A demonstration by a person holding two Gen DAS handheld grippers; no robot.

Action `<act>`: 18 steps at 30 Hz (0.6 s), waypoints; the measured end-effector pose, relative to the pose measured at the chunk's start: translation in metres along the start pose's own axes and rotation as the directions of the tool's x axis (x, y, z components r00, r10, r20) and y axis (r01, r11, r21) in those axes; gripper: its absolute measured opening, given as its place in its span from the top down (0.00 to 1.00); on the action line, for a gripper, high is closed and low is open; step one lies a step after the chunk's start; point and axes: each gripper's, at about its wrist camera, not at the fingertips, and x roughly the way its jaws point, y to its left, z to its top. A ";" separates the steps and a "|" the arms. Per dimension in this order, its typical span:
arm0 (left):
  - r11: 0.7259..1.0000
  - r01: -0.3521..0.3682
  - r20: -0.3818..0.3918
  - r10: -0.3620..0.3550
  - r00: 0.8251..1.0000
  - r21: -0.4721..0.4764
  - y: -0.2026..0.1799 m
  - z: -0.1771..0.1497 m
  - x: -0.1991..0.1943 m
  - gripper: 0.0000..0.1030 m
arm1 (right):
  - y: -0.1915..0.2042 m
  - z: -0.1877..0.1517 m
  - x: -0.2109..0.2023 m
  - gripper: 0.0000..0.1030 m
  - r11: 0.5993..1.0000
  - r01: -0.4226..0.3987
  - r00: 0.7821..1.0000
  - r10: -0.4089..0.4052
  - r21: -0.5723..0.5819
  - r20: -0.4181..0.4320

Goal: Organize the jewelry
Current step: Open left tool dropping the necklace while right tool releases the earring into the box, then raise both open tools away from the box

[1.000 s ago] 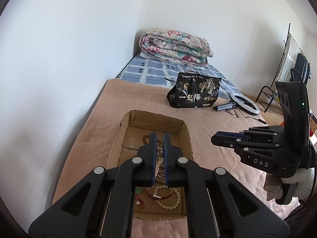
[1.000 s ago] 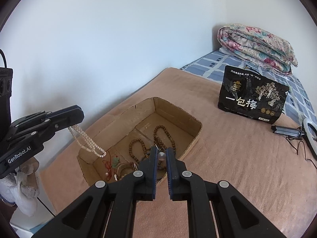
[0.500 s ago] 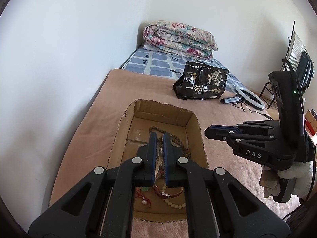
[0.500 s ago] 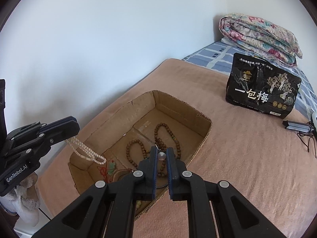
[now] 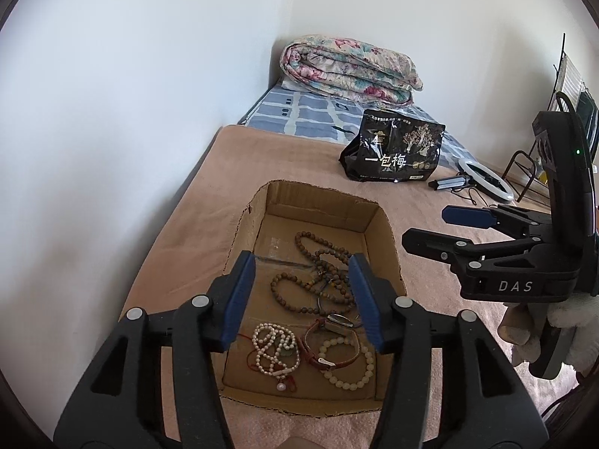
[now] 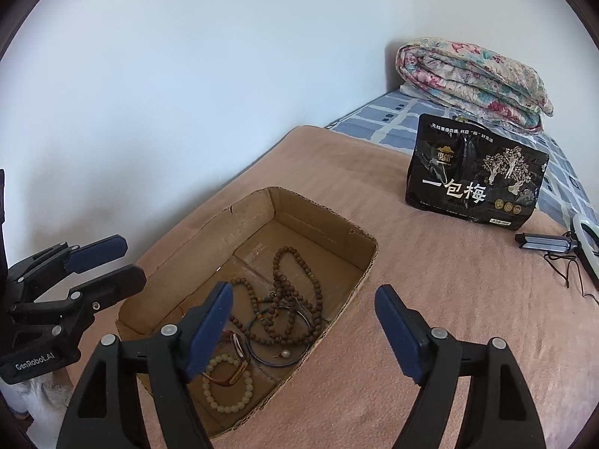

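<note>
An open cardboard box (image 5: 378, 217) (image 6: 318, 205) sits on a tan blanket. Inside lie brown bead strands (image 5: 318, 258) (image 6: 284, 299), a white pearl necklace (image 5: 273, 351), a pale bead bracelet (image 5: 352, 378) (image 6: 224, 396), a red-strapped watch (image 5: 329, 329) and a blue bangle (image 6: 277, 359). My left gripper (image 5: 303, 295) is open and empty above the box's near half; it also shows at the left of the right wrist view (image 6: 112, 265). My right gripper (image 6: 303, 325) is open and empty over the box's right wall; it also shows in the left wrist view (image 5: 438, 228).
A black snack bag (image 5: 397, 149) (image 6: 475, 179) stands beyond the box. A ring light with its cable (image 5: 483, 183) (image 6: 584, 247) lies at the right. A folded floral quilt (image 5: 352, 71) (image 6: 471, 75) sits at the bed's head. A white wall runs along the left.
Both grippers have opened. The pearl necklace that hung from my left gripper now lies in the box. Both grippers have moved closer over the box.
</note>
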 end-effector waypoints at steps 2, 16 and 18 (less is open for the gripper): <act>1.000 -0.008 -0.003 0.008 1.000 0.002 0.000 -0.001 0.001 0.46 | -0.001 0.001 -0.001 0.12 1.000 0.014 1.000 -0.014 0.005 0.009; 0.999 -0.035 0.025 0.035 0.999 0.003 -0.002 -0.002 -0.007 0.30 | 0.000 0.001 -0.020 0.02 0.998 0.055 0.997 -0.055 0.000 0.047; 0.999 -0.035 0.031 0.035 0.999 0.000 -0.003 -0.003 -0.011 0.29 | 0.001 0.000 -0.025 0.02 0.998 0.058 0.997 -0.058 -0.002 0.053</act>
